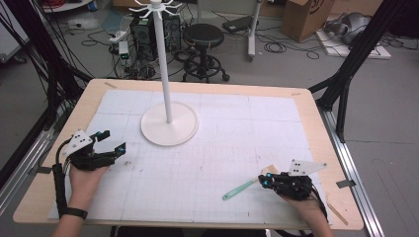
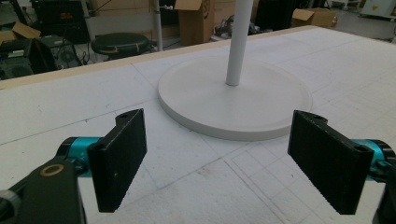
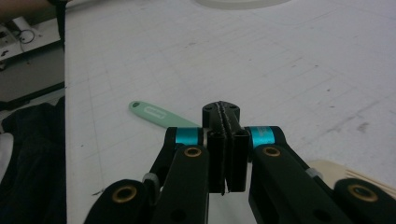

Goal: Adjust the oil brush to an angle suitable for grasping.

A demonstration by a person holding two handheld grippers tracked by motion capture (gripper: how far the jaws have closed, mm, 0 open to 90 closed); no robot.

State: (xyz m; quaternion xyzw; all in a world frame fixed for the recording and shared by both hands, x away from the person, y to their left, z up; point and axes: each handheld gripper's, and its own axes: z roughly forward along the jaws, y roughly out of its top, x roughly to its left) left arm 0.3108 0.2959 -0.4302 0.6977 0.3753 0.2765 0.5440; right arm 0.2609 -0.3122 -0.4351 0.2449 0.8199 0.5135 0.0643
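Right gripper, jaws closed, is clamping the mint-green utensil by its head. Left gripper is being held wide open, empty. The handle, pointing to eight o'clock, is best lifted level.

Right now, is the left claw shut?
No, the left claw stands wide open, with bare table between its pads.

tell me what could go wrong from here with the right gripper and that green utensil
The right gripper has its jaws together with no sign of the green utensil's handle between them; the handle passes under it, so lifting now may leave it on the table. Its pale head hides behind the gripper, so a blind regrasp could push it off the near table edge.
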